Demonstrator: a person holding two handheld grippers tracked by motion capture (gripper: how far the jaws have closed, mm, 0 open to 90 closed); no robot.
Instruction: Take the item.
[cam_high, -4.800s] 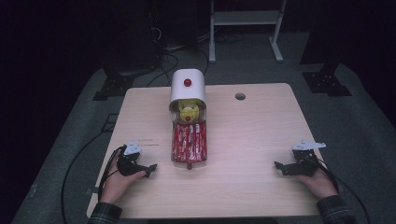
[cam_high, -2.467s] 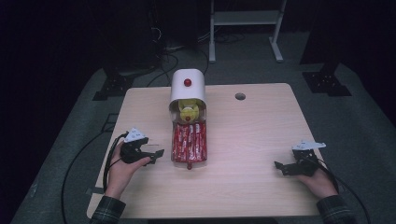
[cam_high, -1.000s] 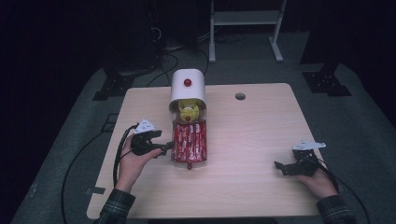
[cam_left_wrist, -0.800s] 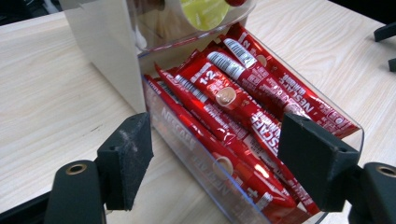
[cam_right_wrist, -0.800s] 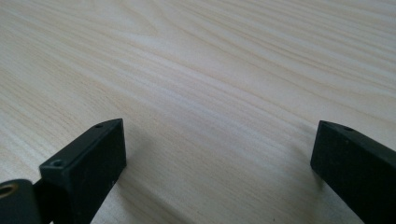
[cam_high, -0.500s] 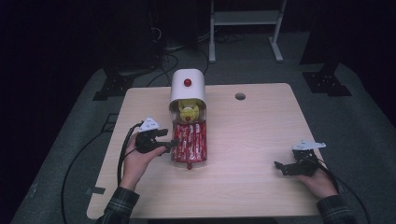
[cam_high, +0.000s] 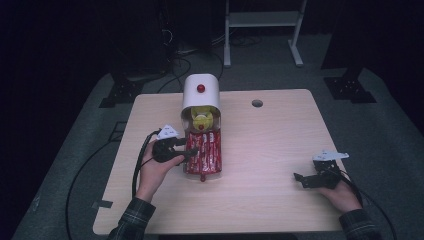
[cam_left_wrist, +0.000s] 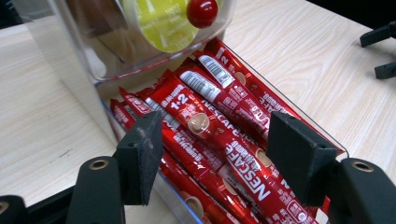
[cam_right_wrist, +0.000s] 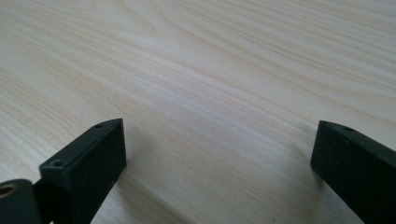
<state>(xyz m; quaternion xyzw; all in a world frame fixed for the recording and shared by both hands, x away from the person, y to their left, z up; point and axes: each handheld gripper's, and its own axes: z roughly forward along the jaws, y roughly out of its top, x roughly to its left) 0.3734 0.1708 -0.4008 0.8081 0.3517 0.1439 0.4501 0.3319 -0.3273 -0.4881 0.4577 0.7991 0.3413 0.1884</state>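
High view first: a pale wooden table carries a white dispenser with a red knob on its rounded top, standing toward the far side and a little left of centre. Under its hood sit yellow pods, and a clear tray runs out from it toward the near edge, packed with red coffee sticks. A small round hole lies in the table to the right of the dispenser, well apart from it.

The left gripper is held at the tray's left side, its tips over the sticks. In the left gripper view its jaws straddle the coffee sticks: one jaw is just outside the tray's clear wall, the other above the sticks on the far side of the pile. The jaws have just been closing and now stand at a middling gap, with several sticks between them, yet the pads do not seem to press on any of them, though the angle makes contact hard to judge. The yellow pods and a red ball show behind the clear front above the tray.

The right gripper rests near the table's near right corner, well apart from the tray. In the right gripper view its jaws stand wide over bare wood, nothing between them
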